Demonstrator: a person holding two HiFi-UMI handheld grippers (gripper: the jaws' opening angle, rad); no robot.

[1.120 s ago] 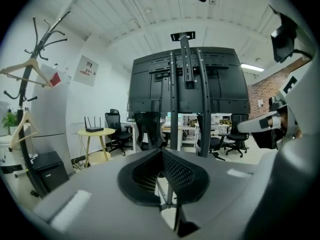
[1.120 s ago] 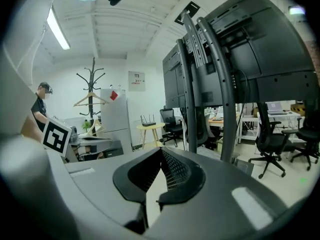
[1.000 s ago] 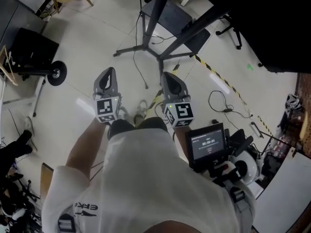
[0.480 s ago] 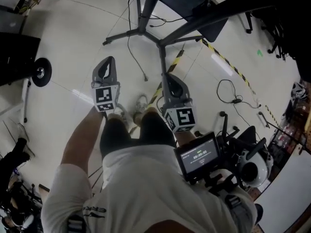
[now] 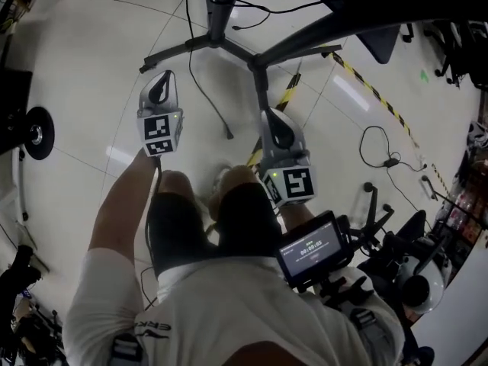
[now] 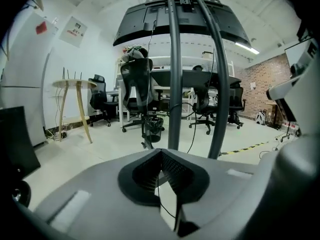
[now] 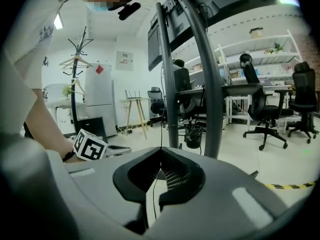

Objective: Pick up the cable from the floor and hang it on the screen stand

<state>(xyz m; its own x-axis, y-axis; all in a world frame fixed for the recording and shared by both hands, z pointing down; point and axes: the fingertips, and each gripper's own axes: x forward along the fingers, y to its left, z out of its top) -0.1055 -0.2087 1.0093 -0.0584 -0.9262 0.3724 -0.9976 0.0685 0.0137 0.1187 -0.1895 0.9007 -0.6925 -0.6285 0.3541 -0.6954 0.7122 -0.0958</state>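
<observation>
Thin blk cable (image 5: 207,101) lies loose on floor, nr screen stand (image 5: 216,21) base legs.

Bright overhead light glares off the floor (image 5: 114,155) — strong fisheye bending (dark corners) at edges.

The floor (image 5: 91,59) is smooth, pale and glossy. The screen stand (image 6: 174,84) looks like dark satin metal tube. The left gripper (image 6: 161,151) and right gripper (image 7: 161,161) have matt grey plastic shells.
</observation>
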